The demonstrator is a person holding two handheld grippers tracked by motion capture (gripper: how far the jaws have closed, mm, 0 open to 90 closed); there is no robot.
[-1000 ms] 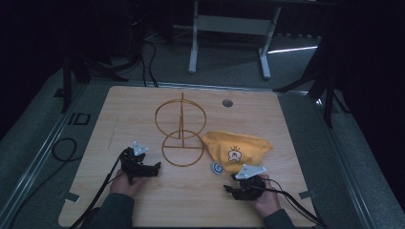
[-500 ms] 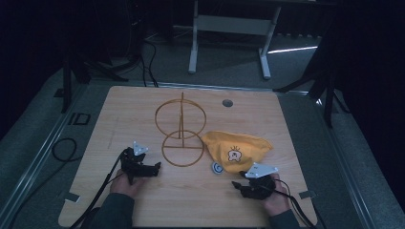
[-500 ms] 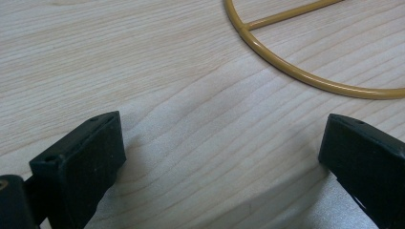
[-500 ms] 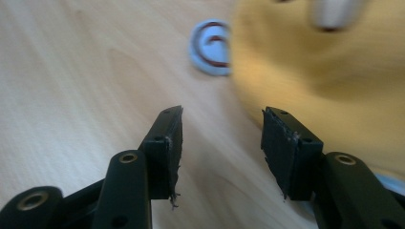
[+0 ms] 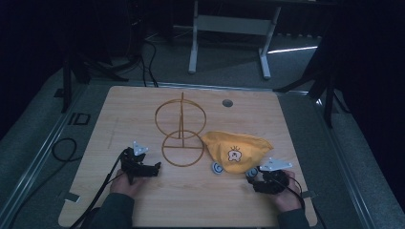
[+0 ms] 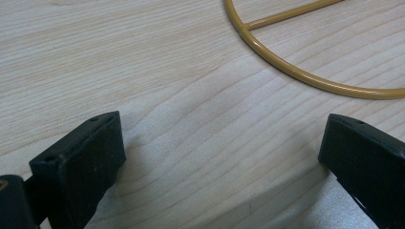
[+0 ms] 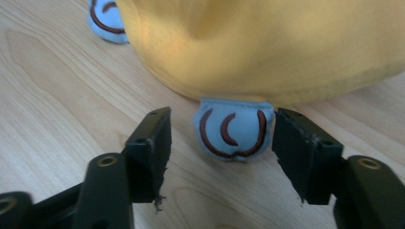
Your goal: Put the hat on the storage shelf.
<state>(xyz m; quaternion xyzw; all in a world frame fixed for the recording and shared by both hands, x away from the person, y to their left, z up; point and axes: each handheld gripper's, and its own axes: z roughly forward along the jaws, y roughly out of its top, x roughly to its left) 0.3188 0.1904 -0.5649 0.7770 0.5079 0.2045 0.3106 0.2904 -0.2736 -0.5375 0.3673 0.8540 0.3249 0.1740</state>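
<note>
My right tongs (image 7: 224, 143) have just been spreading and now stand wide apart, with the small pale-blue fabric ear with dark red curved stitching (image 7: 233, 132) sitting between the jaws but not yet pinched; the right jaw looks very near or brushing its edge, the left one stands clear. That ear pokes out from under the soft yellow cloth hat with a little white face patch (image 5: 237, 150), which lies just ahead of those tongs on the pale wooden tabletop (image 5: 200, 210). My worry: if I squeeze now, the jaws may catch only the ear's tip, and the flap could slip out once I lift, or drag the limp hat sideways. A second blue ear (image 7: 106, 21) lies farther off to the left. My left tongs (image 6: 224, 157) rest spread and empty over bare wood, near the base ring of the thin golden wire stand (image 5: 181, 133), which a careless swing of the hat could topple
</note>
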